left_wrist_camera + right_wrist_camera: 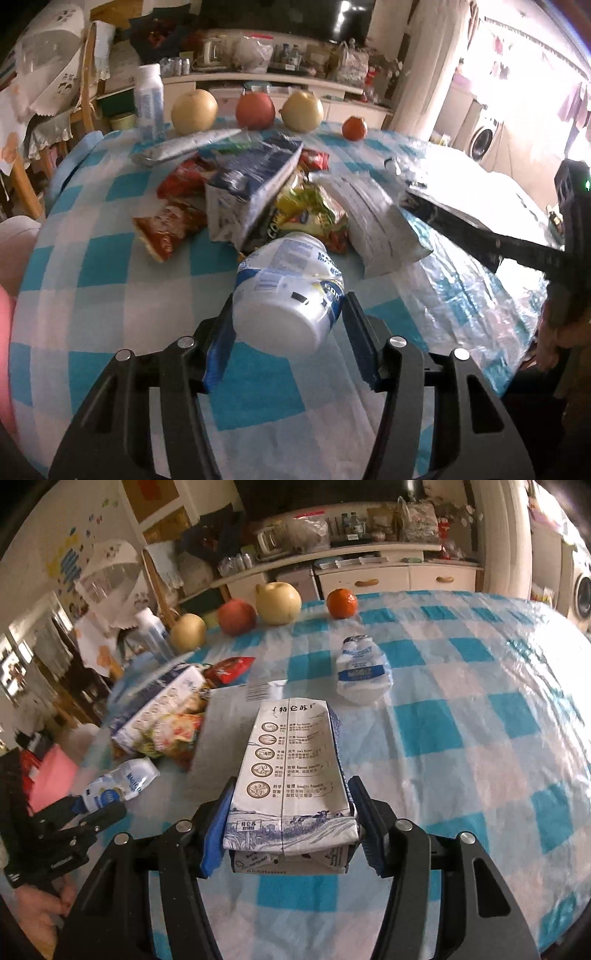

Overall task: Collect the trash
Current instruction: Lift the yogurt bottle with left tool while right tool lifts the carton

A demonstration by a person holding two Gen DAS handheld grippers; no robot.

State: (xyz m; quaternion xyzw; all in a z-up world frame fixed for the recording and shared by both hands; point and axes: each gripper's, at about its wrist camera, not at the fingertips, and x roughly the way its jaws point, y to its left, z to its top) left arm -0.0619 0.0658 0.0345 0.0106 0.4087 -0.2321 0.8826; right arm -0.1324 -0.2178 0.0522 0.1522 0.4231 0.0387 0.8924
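Left gripper (286, 325) clamps one crushed white bottle (288, 291); right gripper (291, 819) clamps one "特仑苏" milk carton (291, 771); four fruits (279, 602) line the far edge.

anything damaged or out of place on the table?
Yes. The bottle in the left claw is crushed, as is another bottle lying on the cloth. Wrappers and a carton sit heaped. The fruit stands in a tidy row.

Each view is taken from just behind its own jaws, angled down across the desk (110, 280) at close range. The wrapper pile (258, 206), the fruit row (277, 602) and the far shelf (332, 561) are shared by both.
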